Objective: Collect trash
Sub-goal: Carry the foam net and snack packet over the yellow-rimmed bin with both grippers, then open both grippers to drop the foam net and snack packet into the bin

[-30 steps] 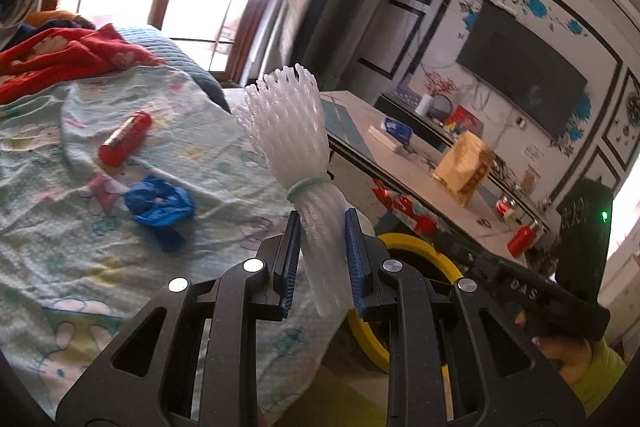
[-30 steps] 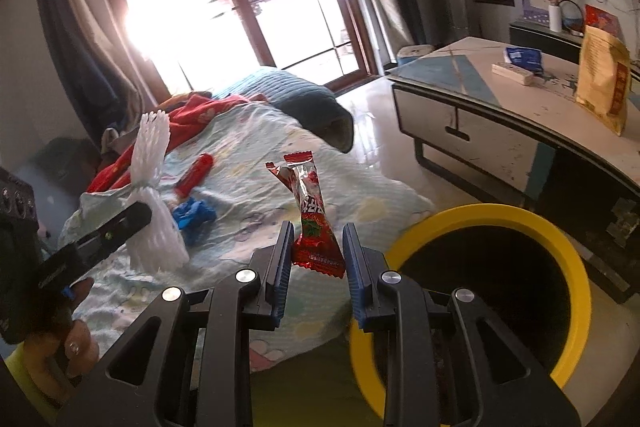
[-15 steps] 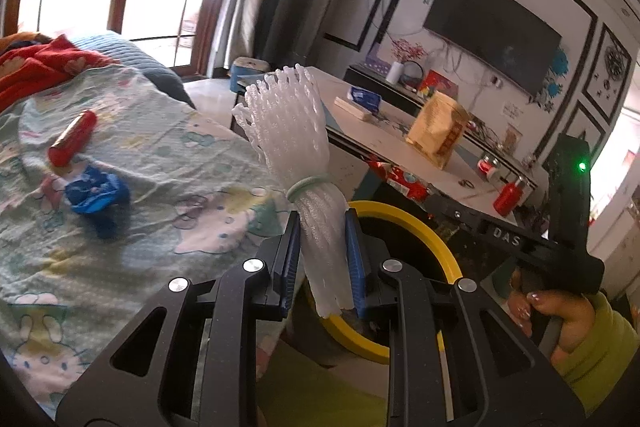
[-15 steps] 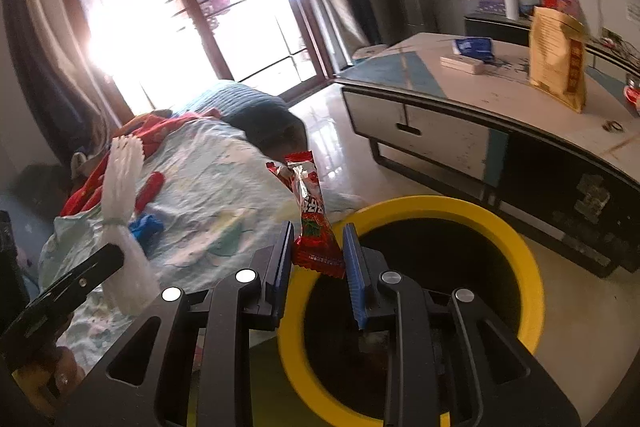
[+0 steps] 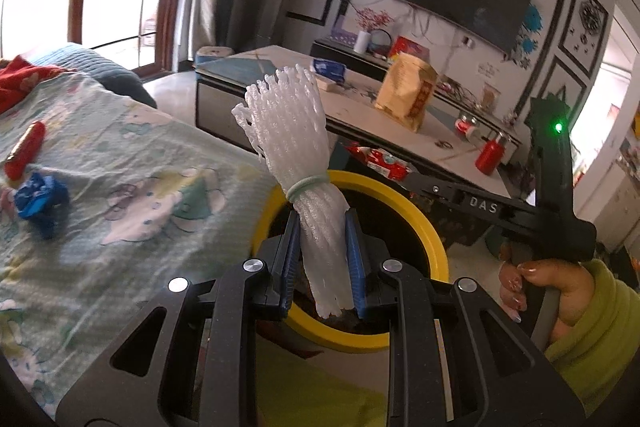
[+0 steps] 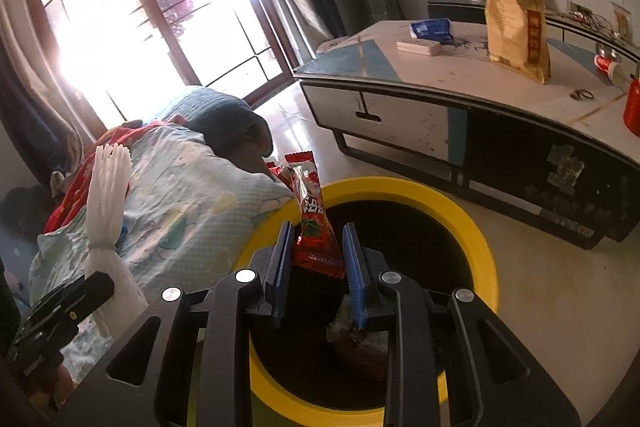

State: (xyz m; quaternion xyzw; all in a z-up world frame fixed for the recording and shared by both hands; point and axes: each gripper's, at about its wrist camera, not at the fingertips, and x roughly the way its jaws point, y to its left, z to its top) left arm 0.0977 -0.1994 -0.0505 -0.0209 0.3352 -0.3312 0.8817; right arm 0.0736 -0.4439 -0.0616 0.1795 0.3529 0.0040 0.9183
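**Two Pieces of Trash Poised Over the Bin**

The white foam net sleeve (image 5: 298,163), ribbed and springy, stands clamped in the left gripper (image 5: 323,259) at centre frame. The right gripper (image 6: 318,263) pinches a glossy red snack wrapper (image 6: 316,227). Both sit above the yellow-rimmed bin (image 6: 460,211). Judged risk: the light foam may cling to a pad, or drift past the rim. A red tube (image 5: 25,149) and blue wrapper (image 5: 40,197) lie on the blanket (image 5: 132,163), left.

Blown-out window (image 6: 132,27) glare (backlit), fisheye-warped edges, mild blur
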